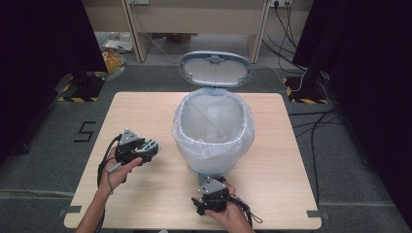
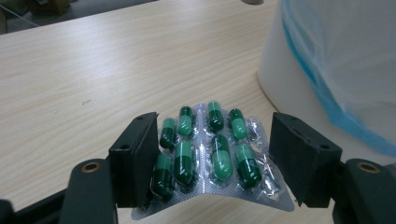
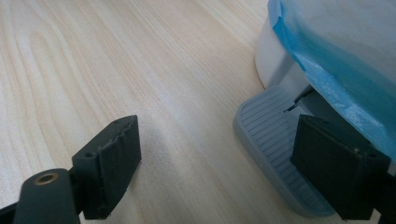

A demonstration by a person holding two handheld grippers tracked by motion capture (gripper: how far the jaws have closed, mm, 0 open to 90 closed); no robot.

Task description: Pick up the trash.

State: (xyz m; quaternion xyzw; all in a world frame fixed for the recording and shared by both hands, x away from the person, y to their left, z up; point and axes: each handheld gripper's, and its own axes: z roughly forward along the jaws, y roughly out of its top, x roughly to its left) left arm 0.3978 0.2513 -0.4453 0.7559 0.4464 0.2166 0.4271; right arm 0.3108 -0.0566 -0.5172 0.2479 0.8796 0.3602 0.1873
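Observation:
A blister pack of green capsules [image 2: 205, 154] is pinched by its two side edges between the black jaws of my left gripper [image 2: 212, 137], and its foil bows between the pads. From above, the left gripper [image 1: 148, 146] holds the pack [image 1: 152, 144] just over the table, left of the white pedal bin [image 1: 177, 128]. The bin's lid [image 1: 215, 69] stands open, and a translucent bag lines the rim. My right gripper [image 1: 209, 183] sits at the bin's near foot. Its jaws [image 3: 224, 154] are wide apart with nothing between them, the right one over the grey ribbed pedal [image 3: 268, 135].
The light wooden table [image 1: 145, 111] bears the bin at its middle. The bag's blue-edged overhang [image 3: 317, 51] hangs close above the right jaw. Beyond the table are cables [image 1: 316, 121] on the grey floor, a desk's legs and dark curtains at both sides.

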